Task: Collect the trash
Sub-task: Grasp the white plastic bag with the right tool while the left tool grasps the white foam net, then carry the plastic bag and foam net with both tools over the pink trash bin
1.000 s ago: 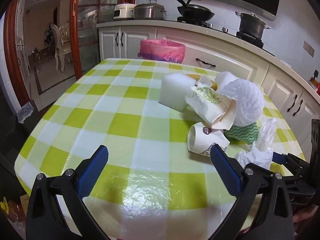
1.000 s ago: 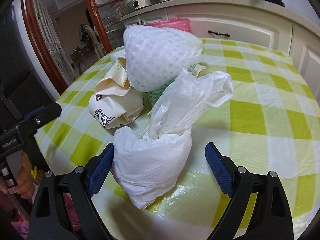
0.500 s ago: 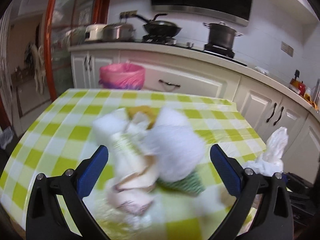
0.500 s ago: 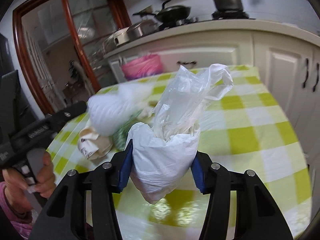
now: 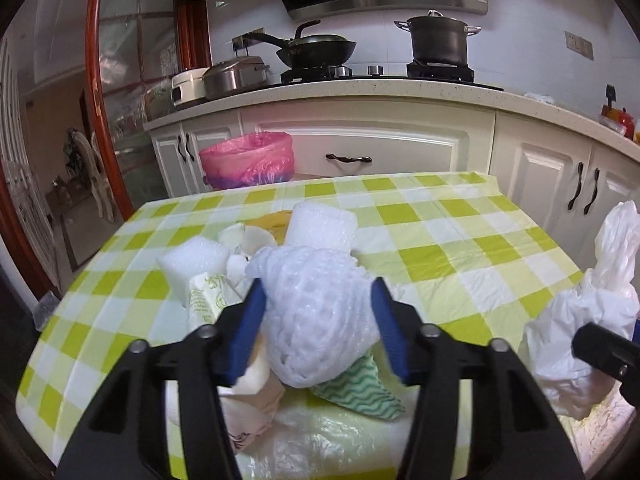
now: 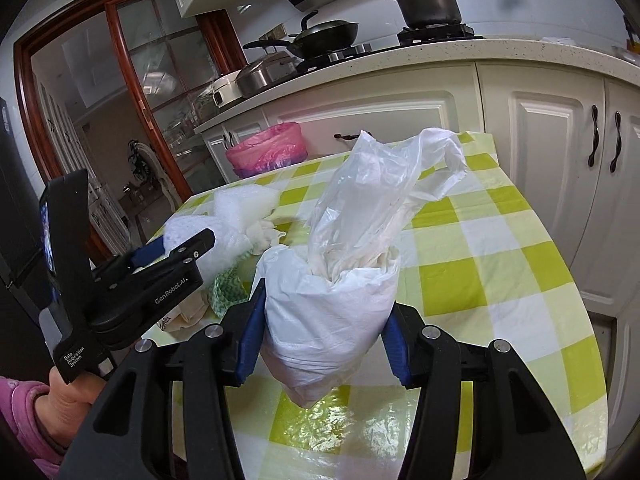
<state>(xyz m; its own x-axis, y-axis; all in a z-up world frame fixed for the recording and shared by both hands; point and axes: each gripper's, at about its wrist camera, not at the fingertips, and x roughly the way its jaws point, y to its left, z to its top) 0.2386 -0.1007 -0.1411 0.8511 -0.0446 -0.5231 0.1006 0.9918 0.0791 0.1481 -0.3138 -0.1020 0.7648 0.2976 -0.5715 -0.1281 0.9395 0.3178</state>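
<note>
The right hand-held gripper (image 6: 324, 344) is closed on the white plastic bag (image 6: 332, 300), both blue pads pressing its lower part; the bag hangs just above the near edge of the bench (image 6: 500, 280), its long axis upright and its loose top pointing to the far side. The left hand-held gripper (image 5: 320, 328) is closing its jaws around the white foam net (image 5: 320, 316), which lies directly between them on top of the trash pile; whether the pads already press it is not clear. A green wavy cloth (image 5: 360, 388) lies under the net. The pink-lined bin (image 5: 248, 160) stands beyond the far-left edge of the bench, nearer to the left hand; both loads probably must travel far and left to reach it.
</note>
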